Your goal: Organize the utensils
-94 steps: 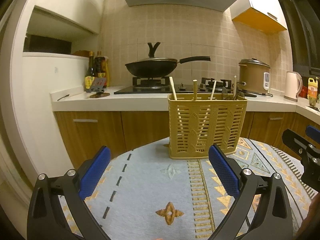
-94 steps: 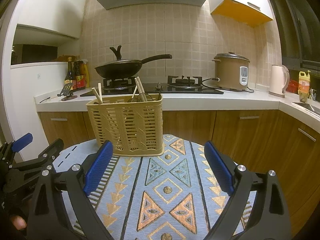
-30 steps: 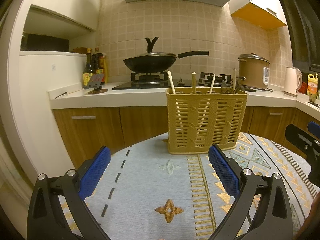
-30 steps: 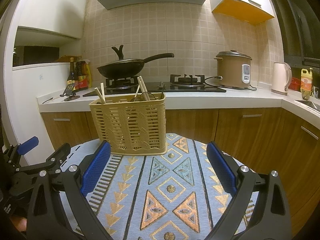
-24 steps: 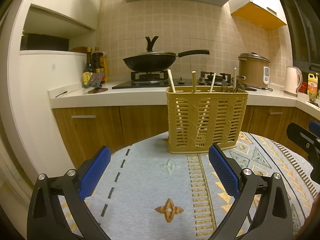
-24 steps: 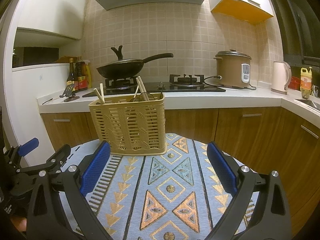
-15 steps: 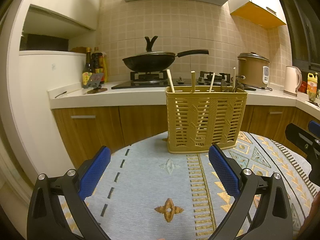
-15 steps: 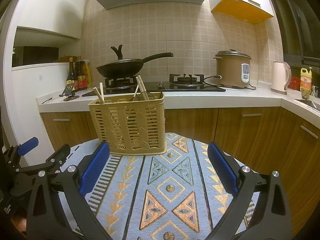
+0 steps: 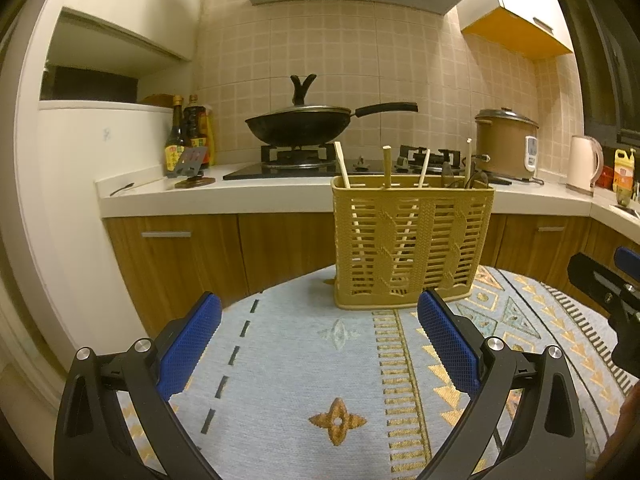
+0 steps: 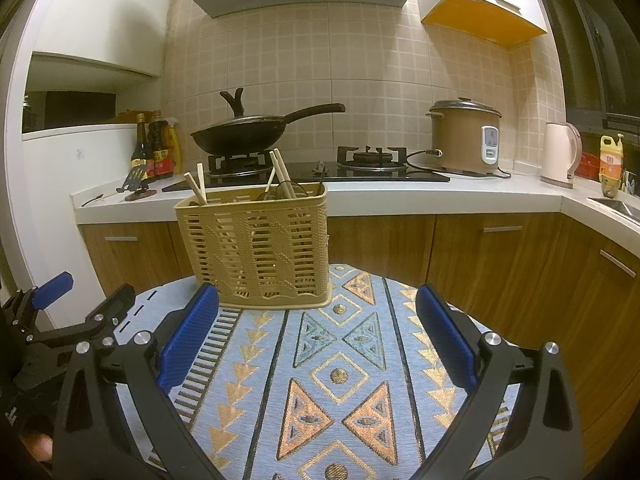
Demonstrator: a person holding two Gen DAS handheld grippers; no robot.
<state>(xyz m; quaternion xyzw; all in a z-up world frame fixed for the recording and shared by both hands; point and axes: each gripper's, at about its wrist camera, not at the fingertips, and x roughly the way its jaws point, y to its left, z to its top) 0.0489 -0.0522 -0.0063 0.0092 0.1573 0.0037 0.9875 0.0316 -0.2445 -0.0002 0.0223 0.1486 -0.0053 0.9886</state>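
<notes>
Both the left hand-held gripper and right hand-held gripper hang spread wide and empty above the bench, near the basket holding chopsticks.

We list a tan, slatted utensil basket holding pale wooden chopsticks; a light-blue tablecloth patterned with gold and orange triangles and diamonds; blue-padded black fingers; a black wok; and a white worktop.

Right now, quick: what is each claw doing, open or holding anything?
Left claw: open, holding nothing, short of the utensil basket.
Right claw: open, holding nothing.
</notes>
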